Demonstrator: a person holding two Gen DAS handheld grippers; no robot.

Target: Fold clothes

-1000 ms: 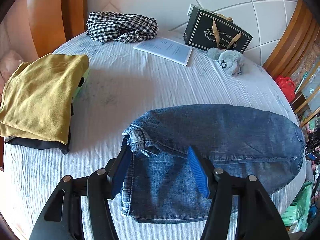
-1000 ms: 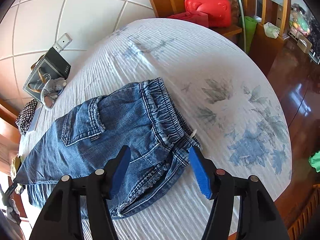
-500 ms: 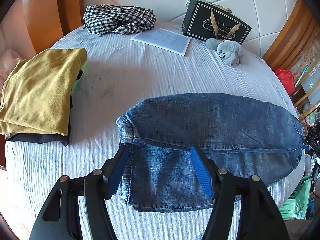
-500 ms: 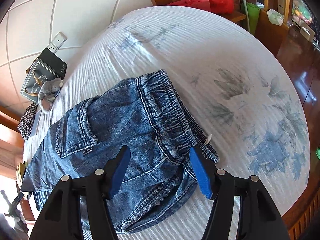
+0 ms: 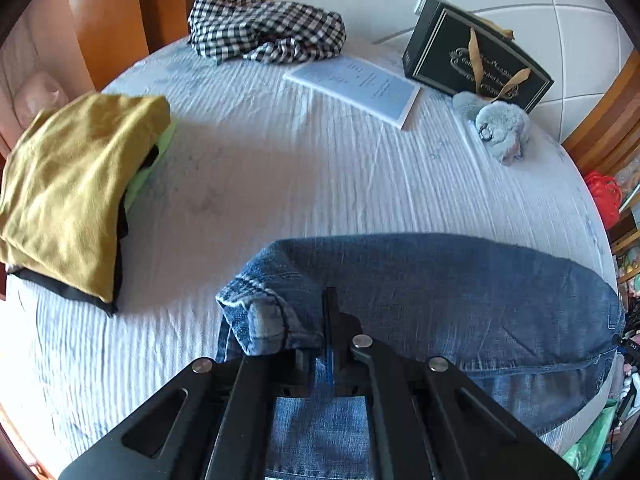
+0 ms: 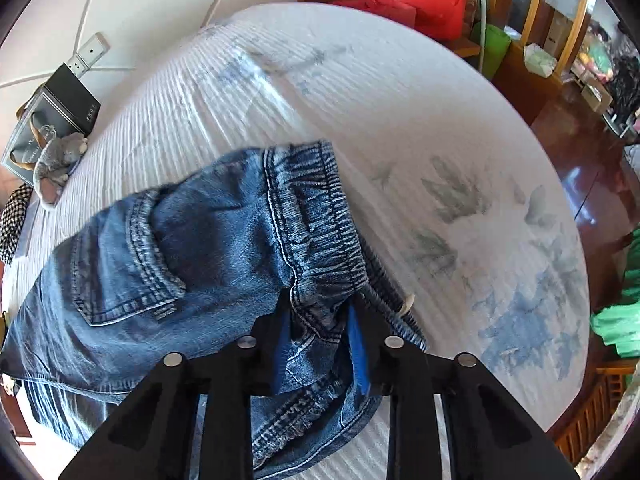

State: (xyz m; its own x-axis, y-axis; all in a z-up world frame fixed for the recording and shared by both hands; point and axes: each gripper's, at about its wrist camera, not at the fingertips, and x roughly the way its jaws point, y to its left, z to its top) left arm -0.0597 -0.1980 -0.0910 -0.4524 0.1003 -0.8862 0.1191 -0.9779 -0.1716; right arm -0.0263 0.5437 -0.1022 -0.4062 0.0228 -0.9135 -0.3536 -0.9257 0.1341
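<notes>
Blue jeans (image 5: 440, 288) lie folded lengthwise across the white bed sheet (image 5: 280, 168). My left gripper (image 5: 326, 312) is at the leg end, its jaws closing to a tight pinch on the hem cuff (image 5: 264, 300), which bunches up beside the fingers. In the right wrist view the jeans (image 6: 208, 248) show a back pocket and the elastic waistband (image 6: 316, 216). My right gripper (image 6: 320, 332) has its jaws closing on the waistband, with a thick bunch of denim squeezed between the blue pads (image 6: 358, 344).
A folded yellow and black stack (image 5: 72, 192) sits at the left. A checked garment (image 5: 264, 28), a paper sheet (image 5: 356, 88), a black gift bag (image 5: 476, 60) and a grey plush toy (image 5: 500, 128) lie by the headboard. The bed drops to a dark floor (image 6: 592, 184) at right.
Both grippers went from wide open over the jeans to pinched on the denim. The hem end and the waistband now bunch up at the fingers.
</notes>
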